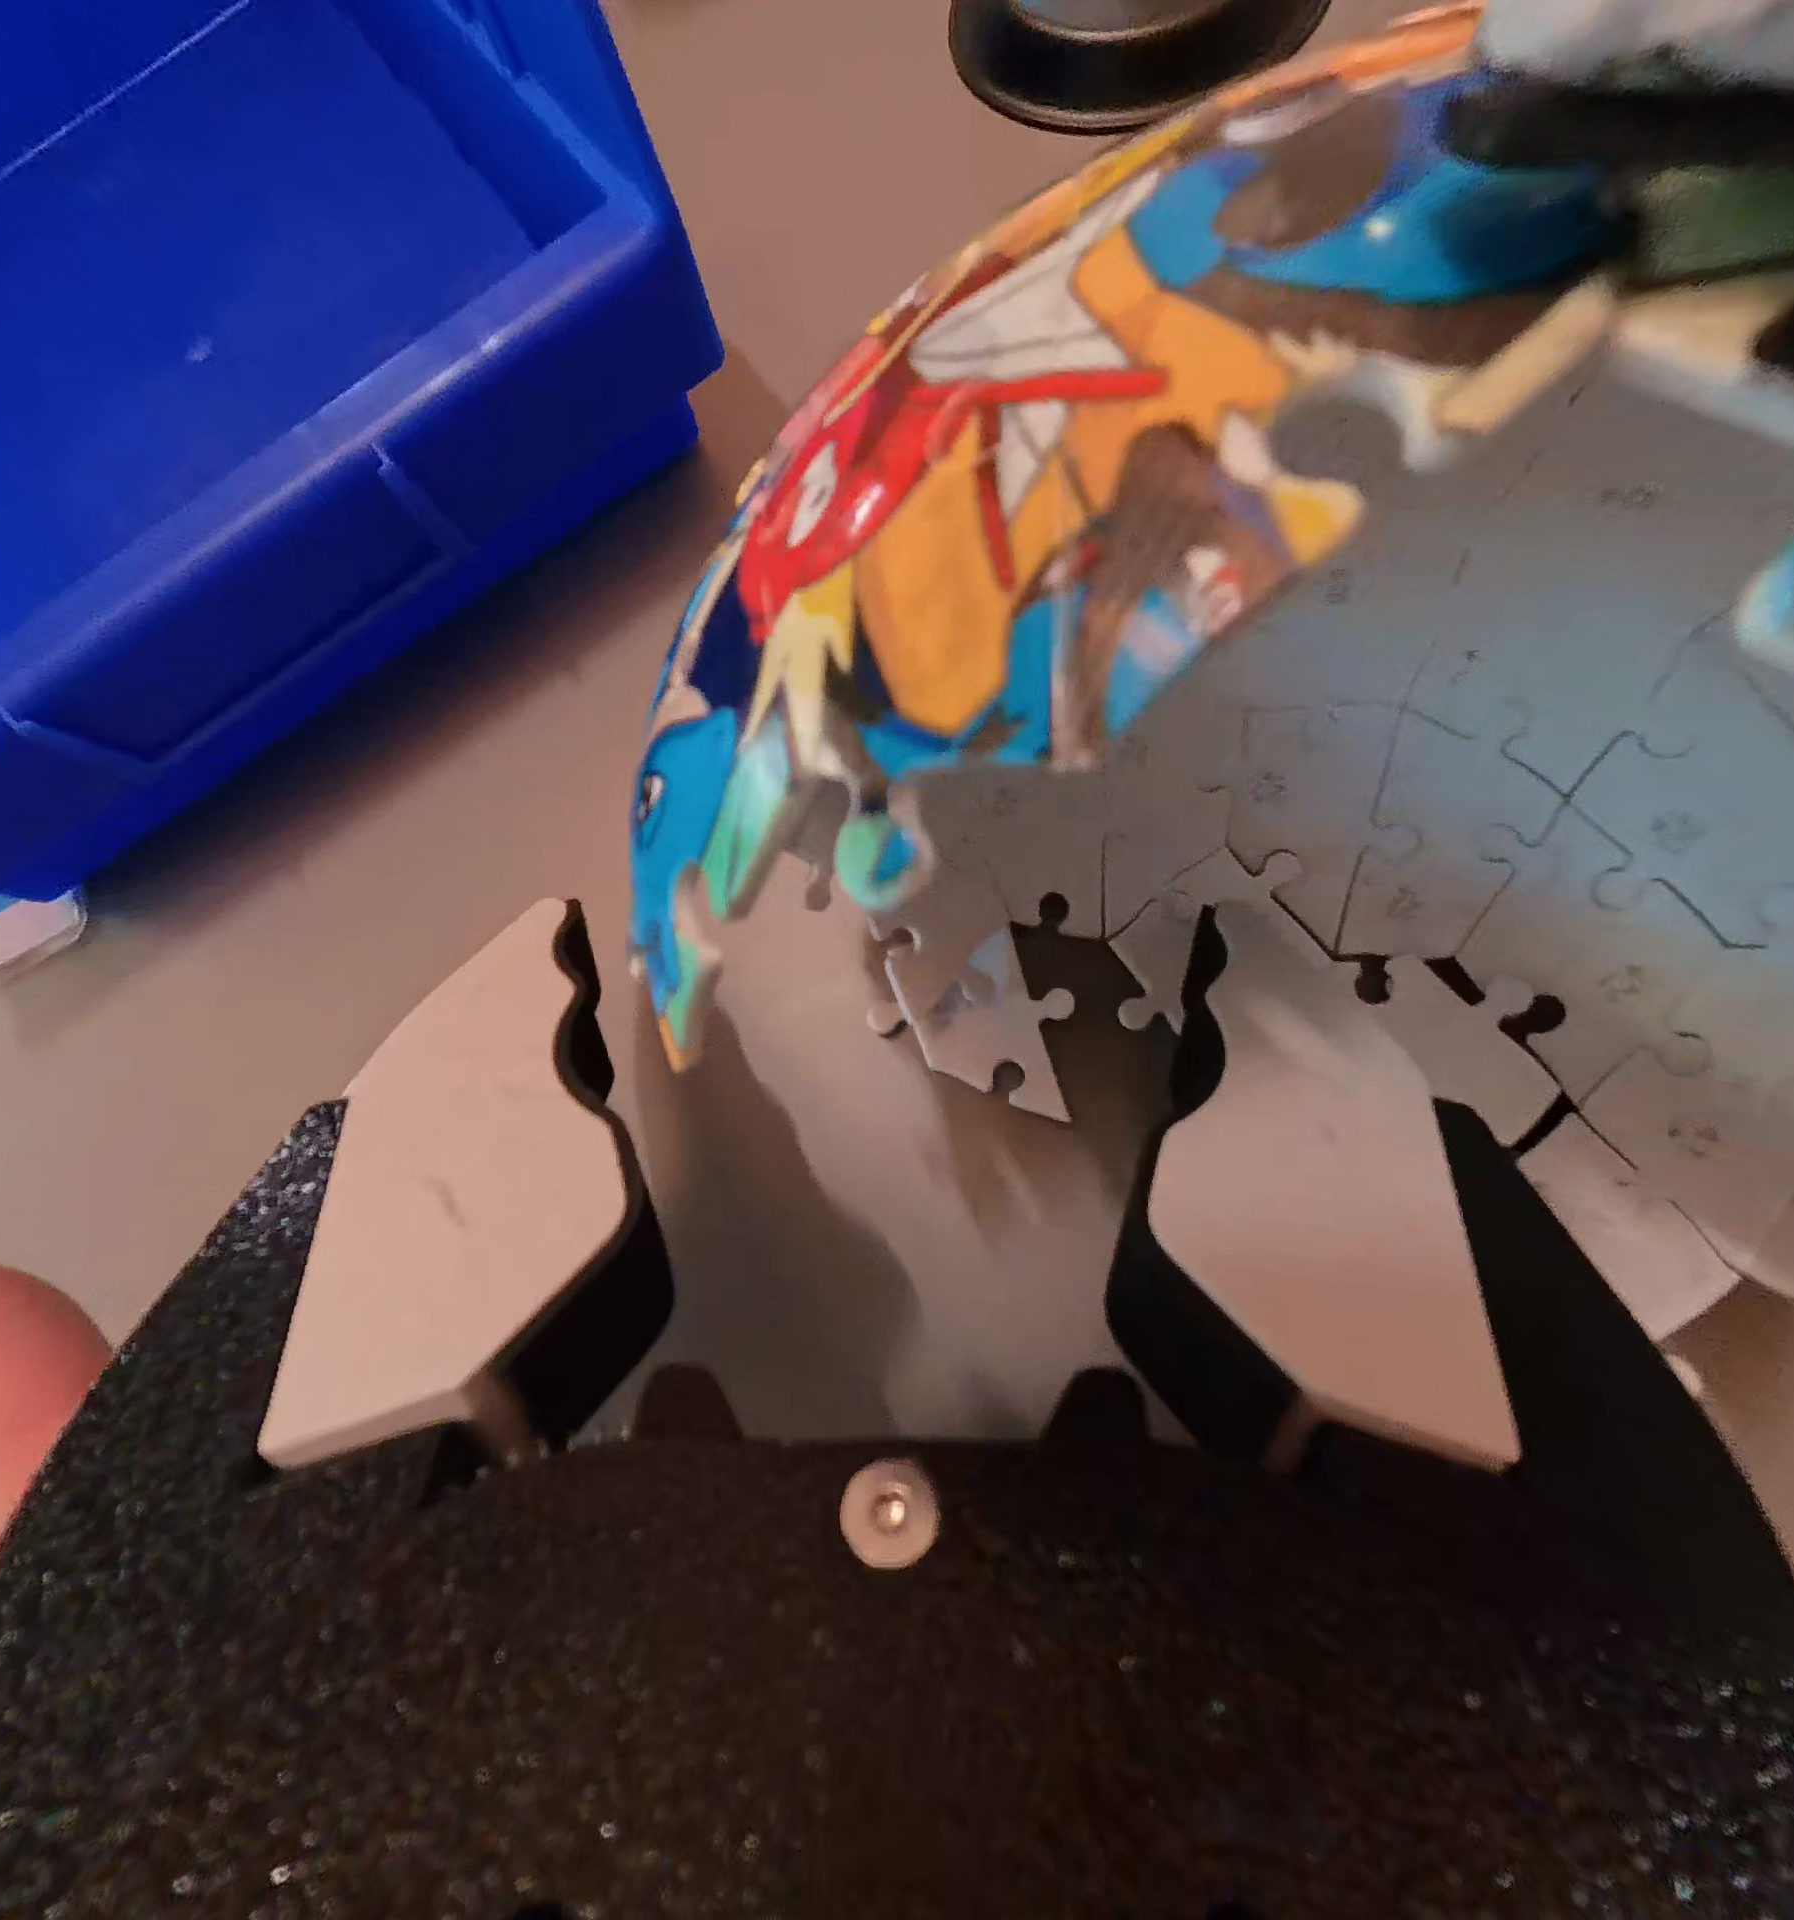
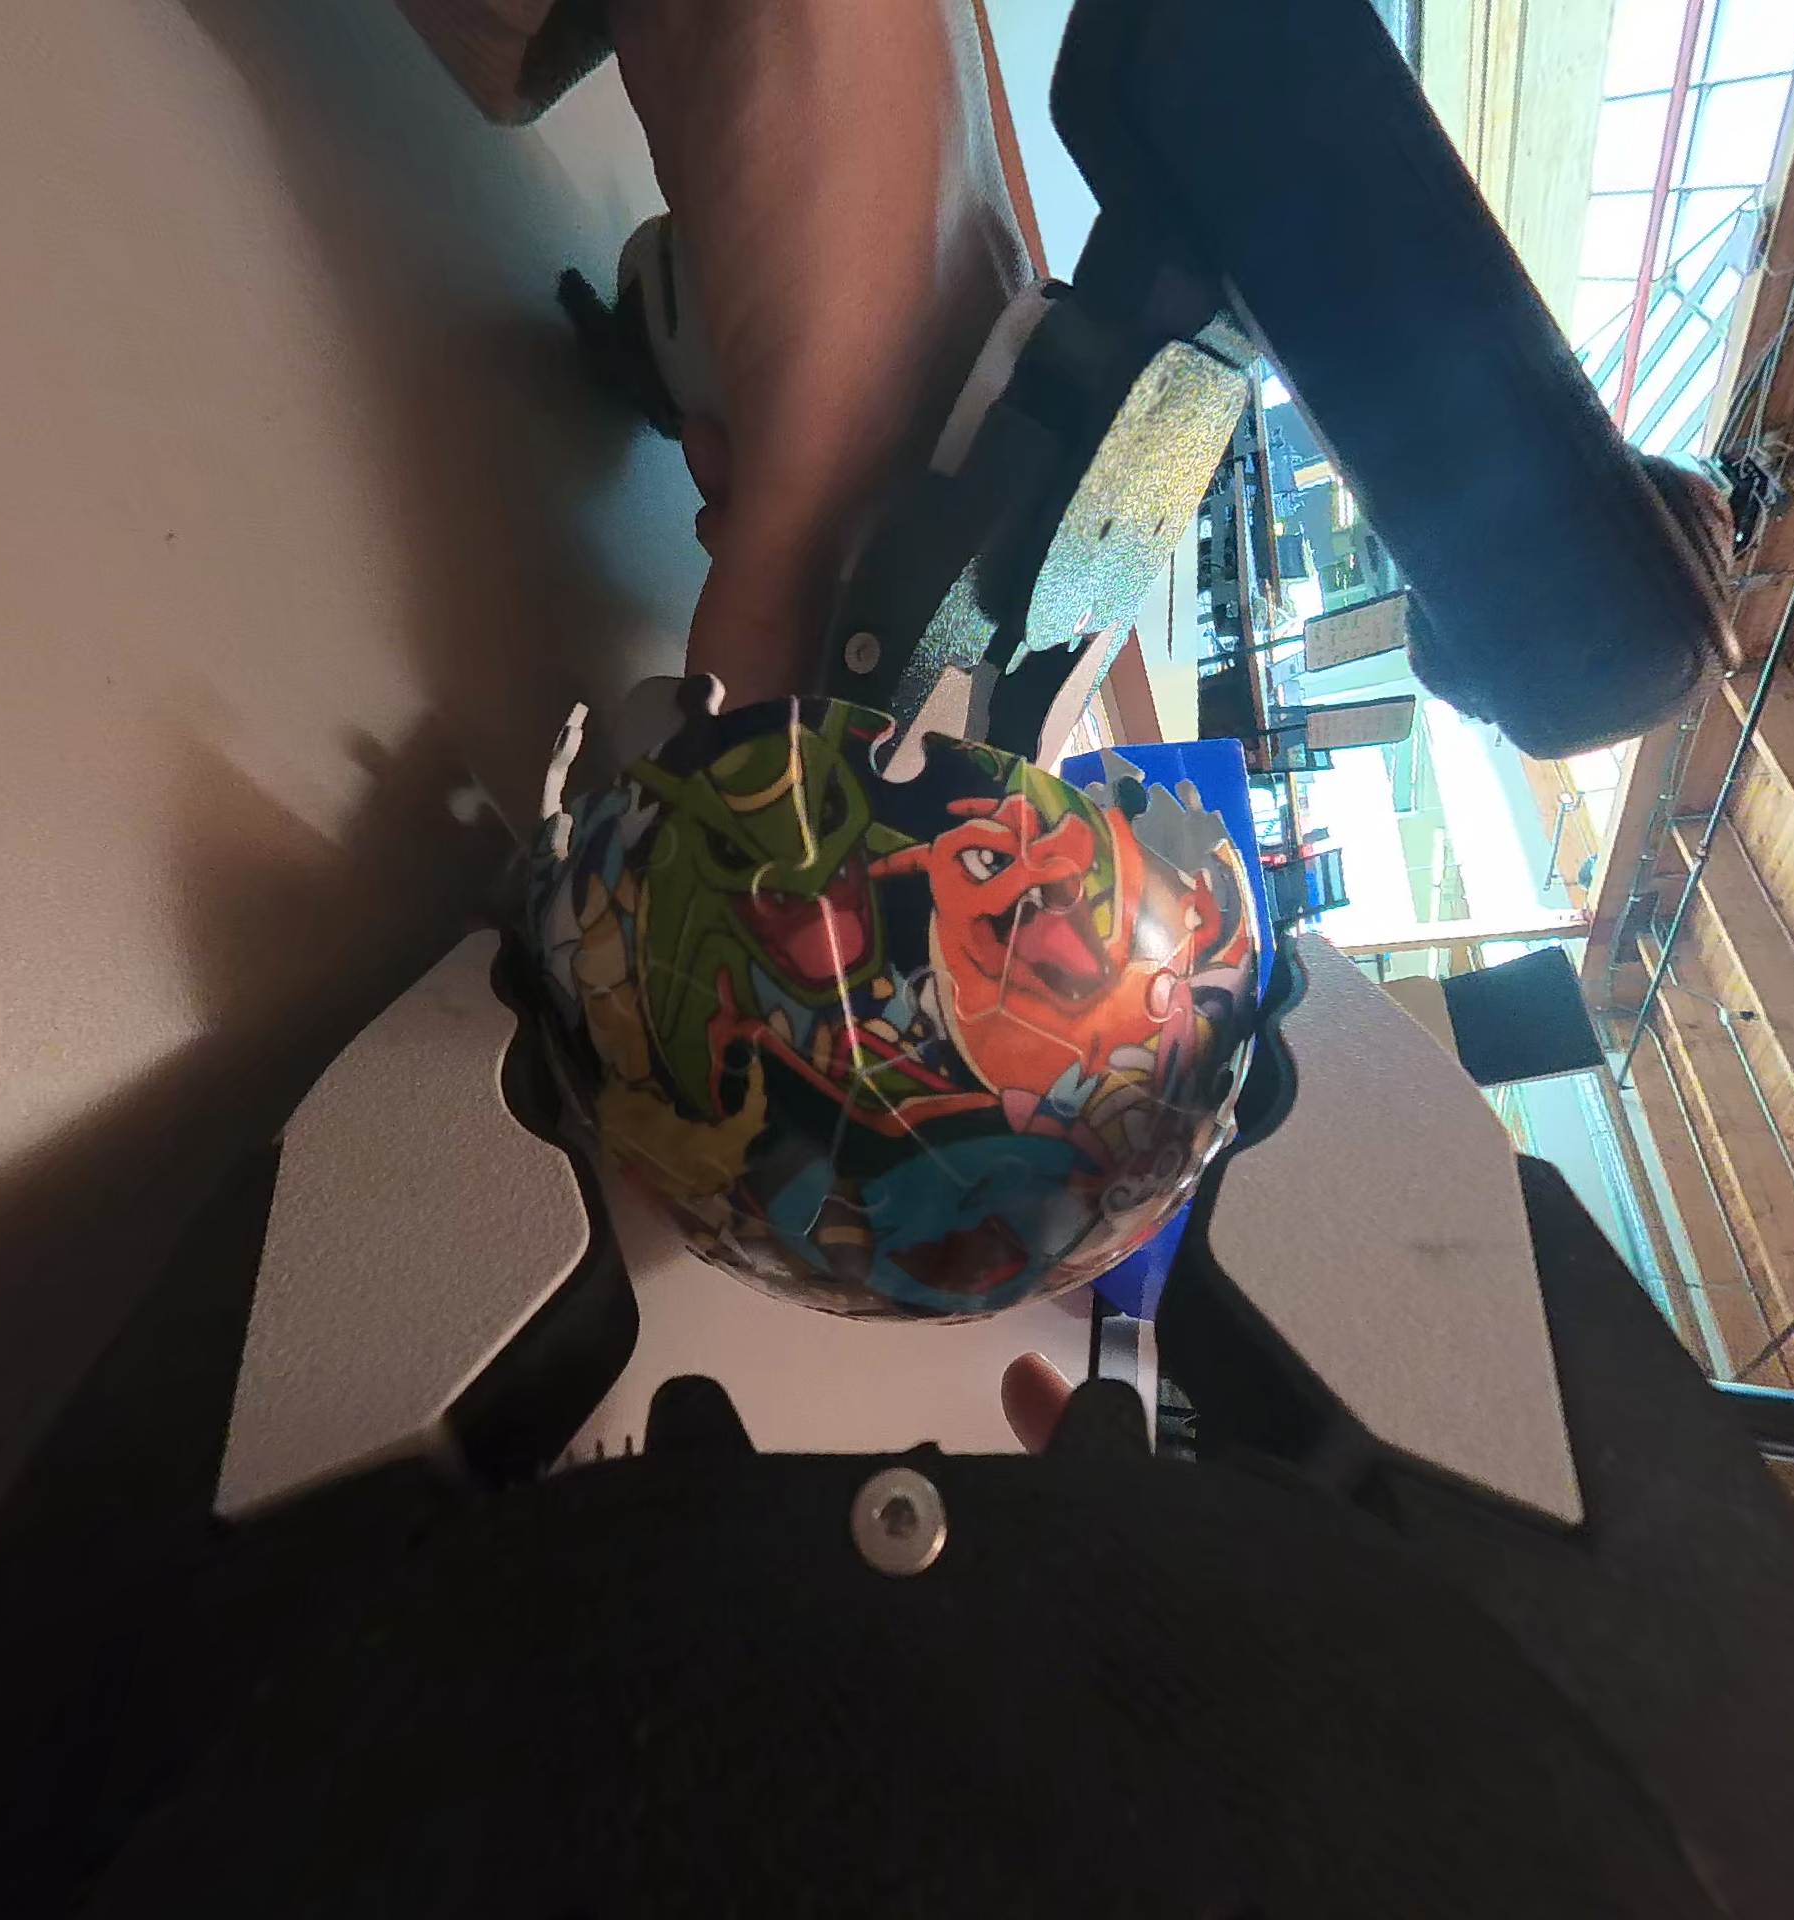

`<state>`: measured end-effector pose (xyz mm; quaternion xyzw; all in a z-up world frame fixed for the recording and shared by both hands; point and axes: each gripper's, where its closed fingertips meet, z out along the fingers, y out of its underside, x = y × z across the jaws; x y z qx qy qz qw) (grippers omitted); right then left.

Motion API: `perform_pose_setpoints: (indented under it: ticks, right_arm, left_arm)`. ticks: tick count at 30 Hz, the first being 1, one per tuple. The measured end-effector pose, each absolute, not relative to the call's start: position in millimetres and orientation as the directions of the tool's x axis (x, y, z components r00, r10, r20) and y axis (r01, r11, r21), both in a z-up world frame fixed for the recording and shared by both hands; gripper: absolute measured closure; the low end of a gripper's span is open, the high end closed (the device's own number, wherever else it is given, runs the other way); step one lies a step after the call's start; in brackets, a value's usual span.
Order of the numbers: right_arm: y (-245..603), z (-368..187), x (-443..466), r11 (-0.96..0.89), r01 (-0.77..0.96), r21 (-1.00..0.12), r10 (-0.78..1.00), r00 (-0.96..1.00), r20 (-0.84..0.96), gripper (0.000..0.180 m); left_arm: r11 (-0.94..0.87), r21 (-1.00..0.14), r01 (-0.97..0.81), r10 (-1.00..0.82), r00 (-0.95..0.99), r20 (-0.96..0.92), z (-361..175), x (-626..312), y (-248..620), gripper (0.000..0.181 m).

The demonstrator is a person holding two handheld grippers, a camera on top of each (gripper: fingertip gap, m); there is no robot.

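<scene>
I'm holding puzzle ball shell (image 2: 893, 1018) in right hand-held gripper (image 2: 898, 1023), jaws pinching its sides, lifted clear of bench (image 1: 373, 1039). Shell sitting partly built: jagged knobbed rim, gaps open, roughly half a sphere. Outside glossy, bright cartoon print; inside (image 1: 1495, 748) matte grey, interlocking curved pieces. Left hand-held gripper (image 1: 888, 935) gaping wide, empty, tips just at loose rim pieces (image 1: 986, 1023). Blue plastic bin (image 1: 280, 416) standing near on left; black round base (image 1: 1101, 73) behind.
</scene>
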<state>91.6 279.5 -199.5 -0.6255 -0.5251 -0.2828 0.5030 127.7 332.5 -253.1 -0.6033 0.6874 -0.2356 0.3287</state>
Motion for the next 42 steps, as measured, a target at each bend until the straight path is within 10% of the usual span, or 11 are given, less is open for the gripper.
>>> perform_pose_setpoints:
  ticks: [24, 42]
  right_arm:
    - [264, -205, 106, -0.03, 0.931, -0.364, 0.493, 0.331, 0.805, 0.042]
    - [230, -201, 107, -0.076, 0.864, -0.497, 0.455, 0.474, 0.754, 0.043]
  left_arm:
    - [0.065, -0.785, -0.616, -0.997, -0.067, -0.03, -235, 125, 327, 0.079]
    - [0.187, -0.788, -0.587, -0.979, -0.181, -0.097, -239, 136, 312, 0.154]
